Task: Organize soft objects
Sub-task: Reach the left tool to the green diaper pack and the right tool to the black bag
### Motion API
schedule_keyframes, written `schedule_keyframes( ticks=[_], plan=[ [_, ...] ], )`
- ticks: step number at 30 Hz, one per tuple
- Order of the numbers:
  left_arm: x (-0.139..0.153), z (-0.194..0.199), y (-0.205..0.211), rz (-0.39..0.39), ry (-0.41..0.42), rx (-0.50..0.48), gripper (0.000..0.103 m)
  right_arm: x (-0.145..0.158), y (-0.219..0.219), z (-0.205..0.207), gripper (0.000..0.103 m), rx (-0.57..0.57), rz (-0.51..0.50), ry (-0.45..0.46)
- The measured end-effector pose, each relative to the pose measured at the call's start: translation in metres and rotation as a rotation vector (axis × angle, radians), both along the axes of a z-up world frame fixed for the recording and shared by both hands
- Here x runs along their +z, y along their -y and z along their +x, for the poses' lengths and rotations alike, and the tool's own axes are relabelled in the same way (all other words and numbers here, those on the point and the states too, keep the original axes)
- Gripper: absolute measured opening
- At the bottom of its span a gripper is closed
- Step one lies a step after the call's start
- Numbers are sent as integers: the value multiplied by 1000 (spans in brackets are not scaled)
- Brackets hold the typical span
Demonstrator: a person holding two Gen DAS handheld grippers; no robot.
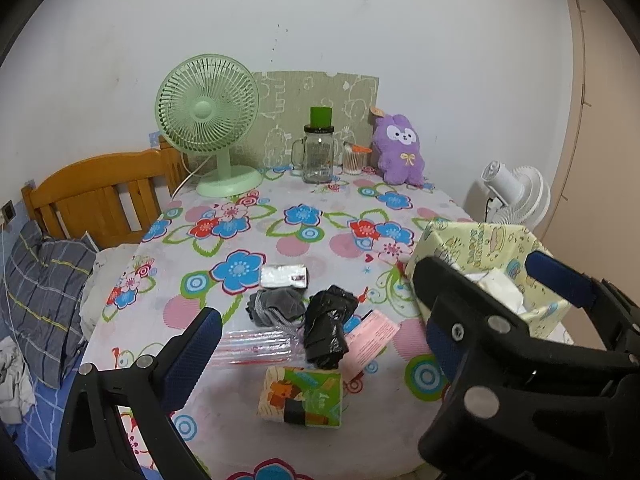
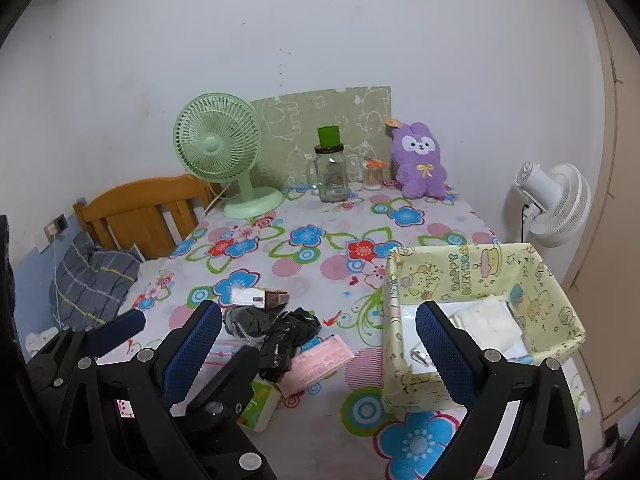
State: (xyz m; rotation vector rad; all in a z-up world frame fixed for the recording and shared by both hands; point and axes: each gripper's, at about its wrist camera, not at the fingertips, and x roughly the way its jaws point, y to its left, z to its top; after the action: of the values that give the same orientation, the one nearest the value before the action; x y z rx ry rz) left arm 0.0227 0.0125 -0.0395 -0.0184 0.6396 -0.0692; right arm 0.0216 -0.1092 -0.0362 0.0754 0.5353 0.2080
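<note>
- Left wrist view: the left gripper (image 1: 316, 344) hangs over the lower middle of the frame with its jaws spread wide and nothing between them; the right gripper (image 1: 516, 280) shows at the right edge, also spread apart and empty.
- Right wrist view: the yellow-green cartoon-print open box (image 2: 556, 276) sits at centre right, and white folded cloths or papers (image 2: 488, 320) already lie inside it, so by my reading some sorting is done.
- Still loose on the flowered tablecloth (image 1: 320, 236), centre of frame: a crumpled grey fabric pouch (image 1: 276, 308), a crumpled black plastic bag (image 1: 328, 324) touching it, a pink paper slip (image 1: 372, 336) just beside the bag, a clear plastic sleeve (image 1: 256, 346) and a green printed tissue pack (image 1: 302, 396) below them.
- A purple plush rabbit (image 1: 400, 152) stands upright at the far upper right, well apart from the box.
- Judgement: the task looks early to midway; the heap remains to be moved.
</note>
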Motion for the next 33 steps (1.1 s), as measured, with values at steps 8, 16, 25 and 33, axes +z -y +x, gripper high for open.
schedule_keyframes(
  ticks=[8, 16, 25, 33],
  plan=[
    [-27, 0, -8, 5, -40, -21, 103, -24, -14, 2, 99, 17, -28, -21],
    [-57, 1, -7, 6, -88, -45, 103, -57, -23, 9, 99, 43, -41, -83],
    [-84, 6, -13, 1, -146, -22, 103, -86, -28, 16, 99, 51, -41, -143],
    [-99, 14, -16, -2, -178, -10, 102, -104, -31, 25, 99, 40, -39, -194]
  ],
)
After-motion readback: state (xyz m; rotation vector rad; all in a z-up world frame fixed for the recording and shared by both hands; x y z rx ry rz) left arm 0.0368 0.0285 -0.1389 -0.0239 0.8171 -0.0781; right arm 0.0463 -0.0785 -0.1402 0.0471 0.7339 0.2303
